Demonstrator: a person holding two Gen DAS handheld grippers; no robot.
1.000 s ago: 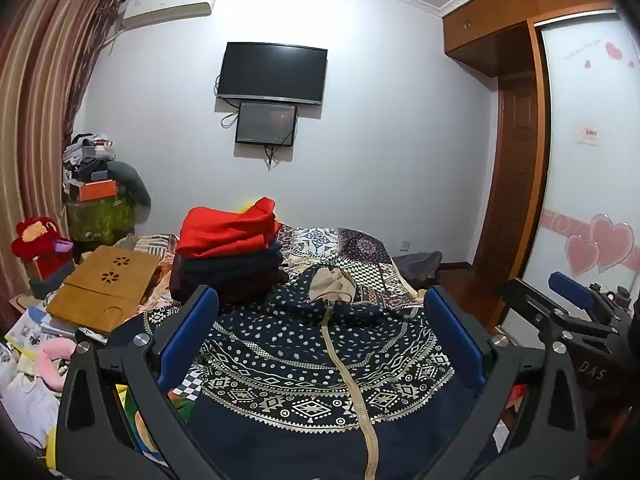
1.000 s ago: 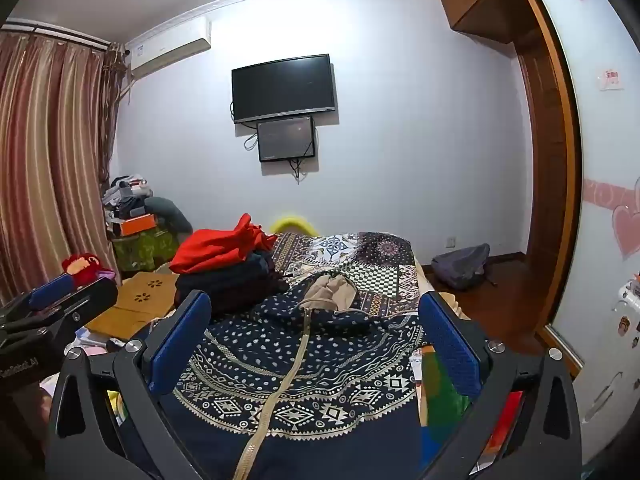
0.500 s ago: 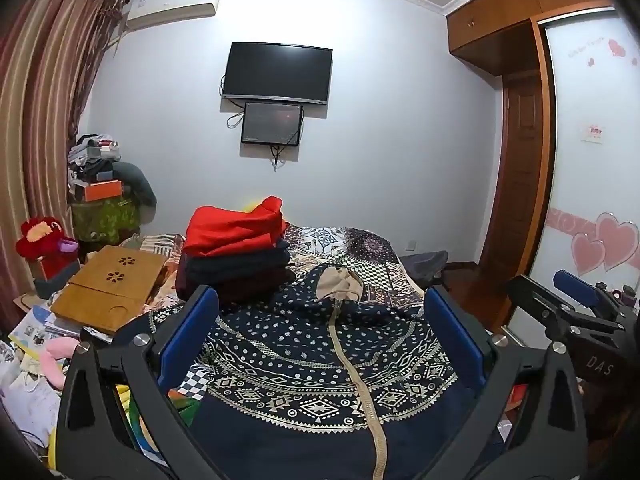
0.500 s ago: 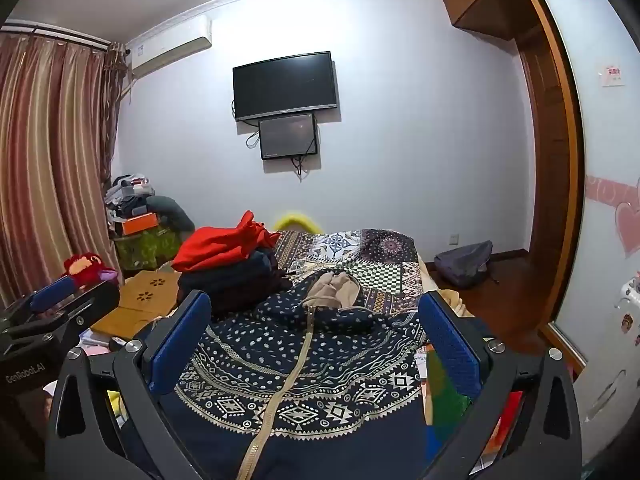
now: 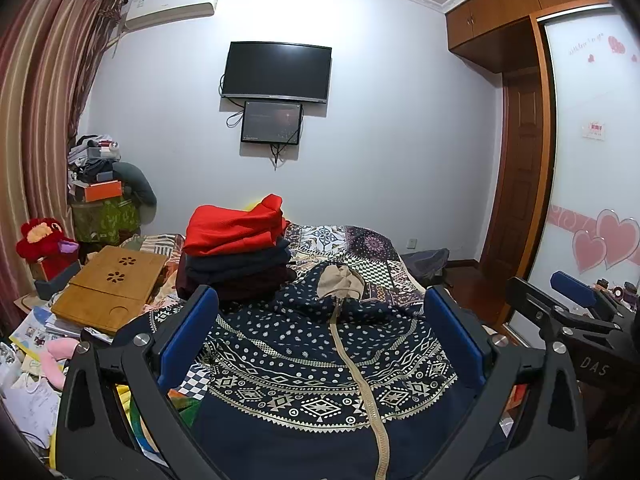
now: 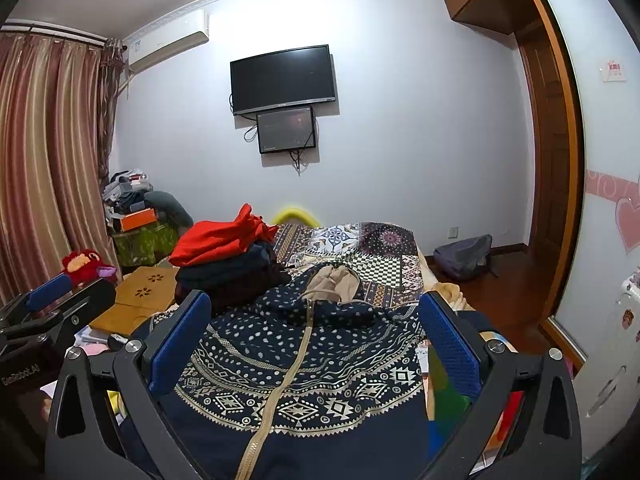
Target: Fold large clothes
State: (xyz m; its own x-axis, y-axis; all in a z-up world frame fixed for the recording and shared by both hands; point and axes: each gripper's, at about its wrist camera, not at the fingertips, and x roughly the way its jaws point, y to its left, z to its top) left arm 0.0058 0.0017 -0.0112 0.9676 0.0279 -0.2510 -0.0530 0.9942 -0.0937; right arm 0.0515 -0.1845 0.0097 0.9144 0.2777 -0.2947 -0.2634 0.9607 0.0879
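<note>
Left gripper [image 5: 320, 344] up over the bed, blue pads spread wide, nothing between them. Right gripper [image 6: 316, 344] the same: fingers far apart, holding nothing, touching nothing. Lettering reads "DAS" on the right gripper's body in the left view; "GenRobot.AI", partly cut off, on the left one in the right view. Below both, the navy patterned zip hoodie [image 5: 304, 364] lies flat on the patchwork bedspread [image 5: 360, 248], zipper up. Beyond it, a stack of folded clothes [image 5: 236, 256], red on top.
</note>
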